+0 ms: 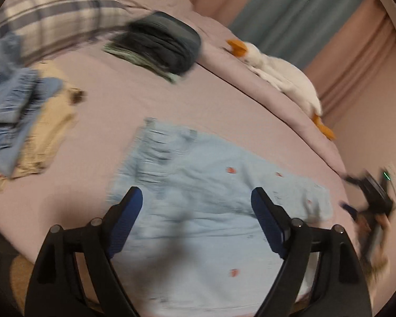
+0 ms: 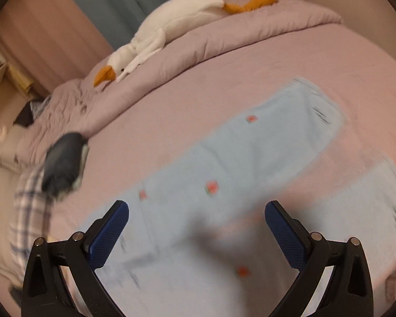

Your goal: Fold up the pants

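Pink bed (image 1: 97,121) carries the pants (image 1: 198,198), spread flat below me. My left hand-held gripper (image 1: 196,206) and right hand-held gripper (image 2: 196,219) both gape empty above them. Grabbing one layer only could drag the fabric crooked.

Your left gripper (image 1: 196,203) hangs above the light blue pants (image 1: 198,198), jaws spread wide with nothing between the blue pads (image 1: 125,227). The pants lie flat on the pink bed sheet (image 1: 134,100), dotted with small red motifs. At far left, a blue garment (image 1: 10,105) rests on a cream one (image 1: 47,132). Behind lie a dark folded stack (image 1: 161,45), a plaid pillow (image 1: 60,13) and a white plush goose (image 1: 282,74). Your right gripper (image 1: 369,206) appears blurred at right edge.
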{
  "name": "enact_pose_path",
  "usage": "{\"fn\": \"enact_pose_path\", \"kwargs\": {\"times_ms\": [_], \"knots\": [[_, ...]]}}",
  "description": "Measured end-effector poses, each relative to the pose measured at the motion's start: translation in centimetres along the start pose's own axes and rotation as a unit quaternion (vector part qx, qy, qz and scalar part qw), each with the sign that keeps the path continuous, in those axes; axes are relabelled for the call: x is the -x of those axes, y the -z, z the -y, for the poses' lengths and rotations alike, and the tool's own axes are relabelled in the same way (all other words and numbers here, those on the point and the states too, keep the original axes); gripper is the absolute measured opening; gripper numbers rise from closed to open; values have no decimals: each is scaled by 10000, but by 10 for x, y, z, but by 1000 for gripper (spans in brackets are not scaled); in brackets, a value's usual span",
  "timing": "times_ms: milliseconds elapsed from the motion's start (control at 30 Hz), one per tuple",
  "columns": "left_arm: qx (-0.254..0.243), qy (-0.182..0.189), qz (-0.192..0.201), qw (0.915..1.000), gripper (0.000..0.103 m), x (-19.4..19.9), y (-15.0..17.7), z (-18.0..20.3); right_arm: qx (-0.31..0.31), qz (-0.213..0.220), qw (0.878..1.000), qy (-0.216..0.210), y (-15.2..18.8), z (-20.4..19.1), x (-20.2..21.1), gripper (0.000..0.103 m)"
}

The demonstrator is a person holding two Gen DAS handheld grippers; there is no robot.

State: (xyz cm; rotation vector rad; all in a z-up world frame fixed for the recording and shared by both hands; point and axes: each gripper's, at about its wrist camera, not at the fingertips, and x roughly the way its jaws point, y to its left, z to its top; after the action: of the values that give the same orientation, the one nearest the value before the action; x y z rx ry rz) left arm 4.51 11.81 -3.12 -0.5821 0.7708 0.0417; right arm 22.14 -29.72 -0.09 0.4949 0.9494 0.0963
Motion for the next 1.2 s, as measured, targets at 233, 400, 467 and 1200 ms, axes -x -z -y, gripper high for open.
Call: {"fn": "enact_pose_path", "kwargs": {"times_ms": [233, 400, 467, 1200], "knots": [[155, -142, -280, 9994, 82, -43, -7, 27, -440, -428, 9883, 1398, -59, -3, -116, 79], [329, -253, -444, 9982, 82, -57, -11, 15, -968, -449, 9686, 2247, -58, 36, -163, 60], [339, -362, -477, 9976, 82, -62, -13, 12, -687, -94, 9655, 2509, -52, 36, -159, 38], [860, -417, -1499, 9841, 79, -164, -65, 84, -1097, 770, 9910, -77, 130, 113, 1, 5]]}}
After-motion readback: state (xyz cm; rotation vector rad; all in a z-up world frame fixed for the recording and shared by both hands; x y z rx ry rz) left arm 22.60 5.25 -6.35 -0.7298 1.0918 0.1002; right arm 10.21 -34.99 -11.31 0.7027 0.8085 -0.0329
